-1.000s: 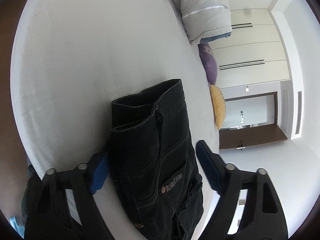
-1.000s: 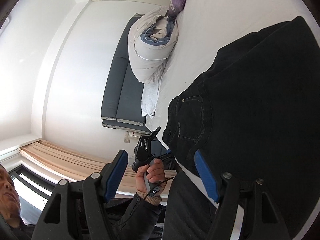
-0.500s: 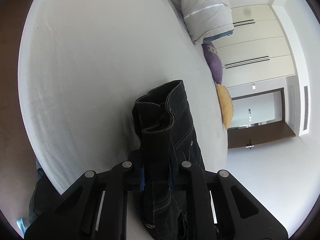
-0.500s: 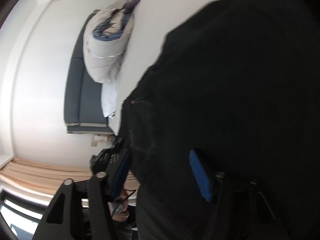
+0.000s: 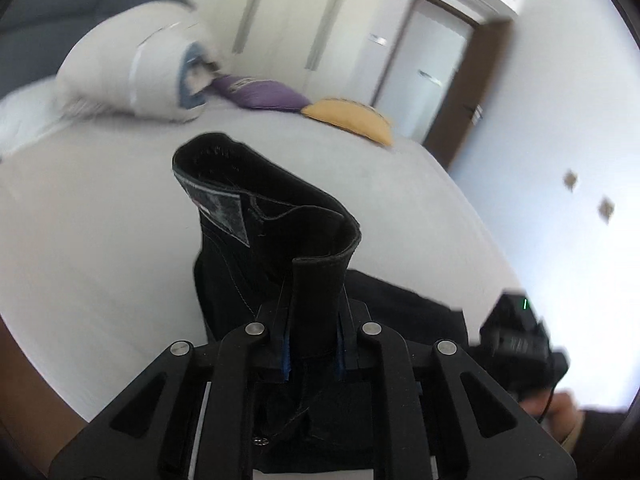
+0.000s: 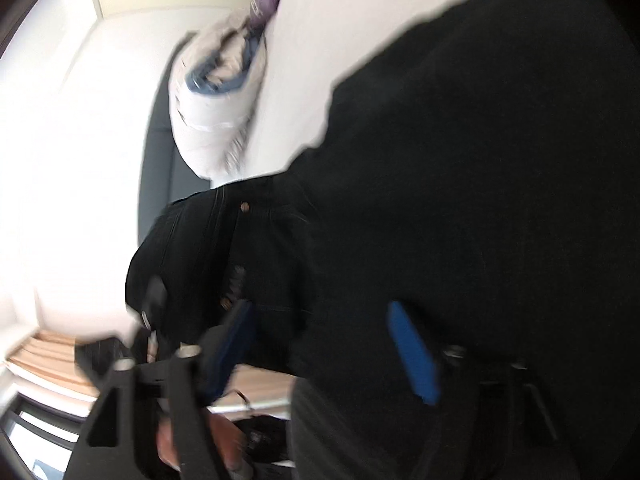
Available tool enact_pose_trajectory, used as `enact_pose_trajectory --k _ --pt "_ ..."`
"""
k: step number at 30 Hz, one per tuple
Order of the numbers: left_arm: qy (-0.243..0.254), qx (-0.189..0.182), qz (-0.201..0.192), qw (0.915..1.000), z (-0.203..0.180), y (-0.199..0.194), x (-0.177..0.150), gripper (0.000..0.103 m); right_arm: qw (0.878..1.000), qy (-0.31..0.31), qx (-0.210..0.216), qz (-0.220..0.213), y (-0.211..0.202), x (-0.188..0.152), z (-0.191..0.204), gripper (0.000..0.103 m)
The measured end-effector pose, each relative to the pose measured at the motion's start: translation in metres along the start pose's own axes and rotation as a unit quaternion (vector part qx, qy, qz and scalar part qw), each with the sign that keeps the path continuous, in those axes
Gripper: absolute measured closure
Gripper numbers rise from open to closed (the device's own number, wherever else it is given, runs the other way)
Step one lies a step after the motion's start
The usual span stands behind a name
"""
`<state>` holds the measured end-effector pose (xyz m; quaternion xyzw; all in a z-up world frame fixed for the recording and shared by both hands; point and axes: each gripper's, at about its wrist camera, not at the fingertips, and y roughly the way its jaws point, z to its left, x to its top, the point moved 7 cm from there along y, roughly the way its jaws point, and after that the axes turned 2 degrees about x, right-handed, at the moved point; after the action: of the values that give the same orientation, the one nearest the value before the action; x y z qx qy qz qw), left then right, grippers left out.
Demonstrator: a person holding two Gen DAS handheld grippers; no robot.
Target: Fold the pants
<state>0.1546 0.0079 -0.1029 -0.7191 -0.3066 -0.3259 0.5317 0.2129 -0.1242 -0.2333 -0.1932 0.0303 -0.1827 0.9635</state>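
From my left wrist, my left gripper (image 5: 312,340) has its fingers pressed tight on a fold of the waistband of the black pants (image 5: 264,216), which stands up from the white bed (image 5: 100,248). The rest of the pants trails back onto the bed toward my right hand (image 5: 560,420) at the lower right. Beyond the pants lie a rolled duvet (image 5: 132,76), a purple cushion (image 5: 260,94) and a yellow cushion (image 5: 352,118). To carry this fold well, I judge I should keep the pinch firm and move smoothly, so both layers stay stacked and do not slip apart.

From my right wrist, the picture is blurred. The fingers of my right gripper (image 6: 328,344) are spread wide and opening, with dark cloth of the pants (image 6: 480,200) lying between them but not pinched. The duvet (image 6: 216,96) sits beyond the pants. I judge this hand should close only once the cloth edge sits squarely between its fingers.
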Motion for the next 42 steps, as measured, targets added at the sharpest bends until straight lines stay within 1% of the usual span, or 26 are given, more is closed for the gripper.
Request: enact_pose_trajectory --k 1,2,4,5,7,10,13,15,16,17,18,20,21,22,23,26,28,30,32,34,37,39,42 --pt "0.041 0.002 0.008 0.9991 -0.026 0.005 -0.014 0.09 1.0 -0.006 0.007 -0.013 -0.01 0.005 0.006 0.008" --pt "0.066 0.0 0.021 0.9976 -0.045 0.012 -0.03 0.09 1.0 -0.014 0.008 -0.02 -0.017 0.008 0.009 0.006" --pt "0.102 0.001 0.049 0.9936 -0.071 0.026 -0.057 0.09 0.999 -0.023 0.007 -0.025 -0.028 0.015 0.013 0.005" --pt "0.123 0.008 0.059 0.9907 -0.083 0.032 -0.07 0.09 0.999 -0.022 0.008 -0.024 -0.033 0.017 0.013 0.005" --pt "0.149 0.01 0.072 0.9862 -0.1 0.036 -0.087 0.09 0.999 -0.023 0.013 -0.024 -0.039 0.019 0.014 0.005" --pt "0.203 0.014 0.076 0.9762 -0.127 0.039 -0.103 0.09 0.999 -0.039 0.001 -0.019 -0.041 0.017 0.017 0.005" --pt "0.247 0.033 0.068 0.9662 -0.144 0.041 -0.11 0.09 0.997 -0.063 -0.036 -0.006 -0.034 0.015 0.017 0.005" --pt "0.271 0.047 0.061 0.9594 -0.15 0.041 -0.114 0.09 0.996 -0.077 -0.051 0.001 -0.029 0.016 0.021 0.007" --pt "0.279 0.052 0.057 0.9572 -0.151 0.041 -0.117 0.09 0.994 -0.085 -0.073 0.006 -0.026 0.018 0.021 0.014" --pt "0.289 0.057 0.052 0.954 -0.154 0.04 -0.119 0.09 0.992 -0.088 -0.089 0.01 -0.025 0.019 0.019 0.018" --pt "0.304 0.064 0.047 0.9494 -0.155 0.039 -0.122 0.09 0.991 -0.088 -0.1 0.015 -0.023 0.021 0.016 0.027" --pt "0.332 0.074 0.039 0.9394 -0.161 0.039 -0.13 0.09 0.989 -0.087 -0.12 0.022 -0.026 0.023 0.007 0.051" --pt "0.343 0.076 0.037 0.9357 -0.166 0.036 -0.135 0.09 0.988 -0.088 -0.127 0.024 -0.03 0.022 0.002 0.058" --pt "0.349 0.078 0.034 0.9334 -0.167 0.034 -0.139 0.09 0.987 -0.09 -0.134 0.024 -0.033 0.023 -0.002 0.071" --pt "0.358 0.078 0.031 0.9298 -0.172 0.034 -0.142 0.09 0.986 -0.094 -0.138 0.023 -0.038 0.024 -0.005 0.076" --pt "0.377 0.072 0.023 0.9231 -0.183 0.034 -0.145 0.09 0.984 -0.118 -0.135 0.012 -0.052 0.026 -0.003 0.08" --pt "0.386 0.067 0.015 0.92 -0.194 0.035 -0.145 0.09 0.981 -0.137 -0.134 0.002 -0.062 0.028 0.003 0.083" --pt "0.396 0.061 0.005 0.9162 -0.206 0.037 -0.143 0.09 0.981 -0.155 -0.119 -0.012 -0.073 0.031 0.011 0.084" --pt "0.401 0.053 0.005 0.9148 -0.217 0.039 -0.146 0.09 0.978 -0.173 -0.116 -0.022 -0.083 0.033 0.012 0.085" --pt "0.405 0.047 0.013 0.9129 -0.222 0.044 -0.153 0.09 0.978 -0.166 -0.122 -0.024 -0.088 0.035 -0.001 0.085" --pt "0.413 0.042 0.034 0.9091 -0.226 0.06 -0.165 0.09 0.98 -0.15 -0.129 -0.031 -0.092 0.035 -0.025 0.085" --pt "0.42 0.039 0.047 0.9056 -0.228 0.067 -0.179 0.09 0.981 -0.139 -0.134 -0.035 -0.094 0.033 -0.041 0.085" --pt "0.424 0.034 0.057 0.9034 -0.224 0.074 -0.191 0.089 0.984 -0.117 -0.124 -0.041 -0.096 0.027 -0.056 0.085"
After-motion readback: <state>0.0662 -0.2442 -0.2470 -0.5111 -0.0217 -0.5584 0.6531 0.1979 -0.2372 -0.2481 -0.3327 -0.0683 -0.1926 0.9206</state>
